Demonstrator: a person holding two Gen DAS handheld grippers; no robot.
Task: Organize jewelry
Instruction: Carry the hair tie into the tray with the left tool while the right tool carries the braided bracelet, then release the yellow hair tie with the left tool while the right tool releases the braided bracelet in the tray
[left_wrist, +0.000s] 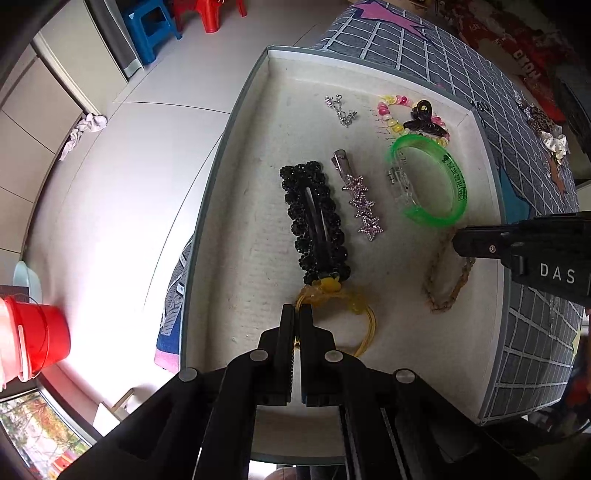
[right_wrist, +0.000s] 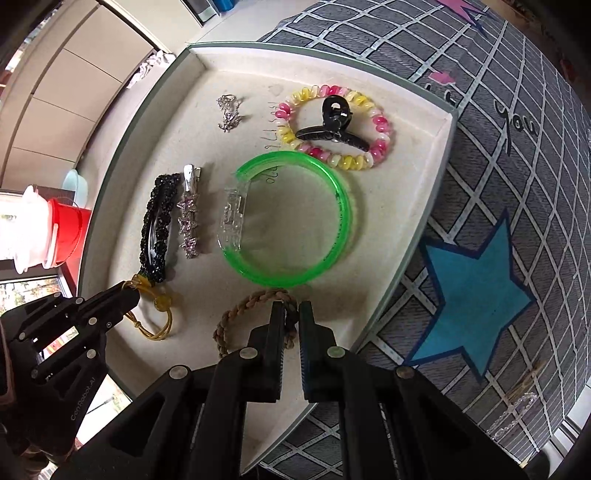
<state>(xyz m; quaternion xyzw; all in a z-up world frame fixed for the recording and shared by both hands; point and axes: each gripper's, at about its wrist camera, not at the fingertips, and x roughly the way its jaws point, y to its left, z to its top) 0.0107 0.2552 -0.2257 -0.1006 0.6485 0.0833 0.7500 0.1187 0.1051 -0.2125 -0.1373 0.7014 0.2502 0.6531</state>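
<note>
Both grippers point down into the tray (left_wrist: 236, 122), my landmark throughout. At the tray's near edge, my left gripper (left_wrist: 296, 317) is clenched on the yellow hair tie (left_wrist: 364, 332), whose elastic loop lies on the tray floor with a small yellow charm just beyond my fingertips. Beside it, my right gripper (right_wrist: 291, 314) is clenched on the braided brown hair tie (right_wrist: 236, 314), pinching one strand of its loop. I judge the step in hand to be setting these two ties down in the tray's near row; the next move calls for parting the jaws and lifting straight up so neither loop drags. Mid-tray, from the left wall: a black beaded snap clip (left_wrist: 314, 218), a pink star clip (left_wrist: 360, 199) and a green bangle (right_wrist: 291, 218). Toward the far wall lie a silver chain (right_wrist: 229, 112) and a pink-and-yellow coil tie (right_wrist: 338, 127), ringed around a black claw clip (right_wrist: 332, 125).
</note>
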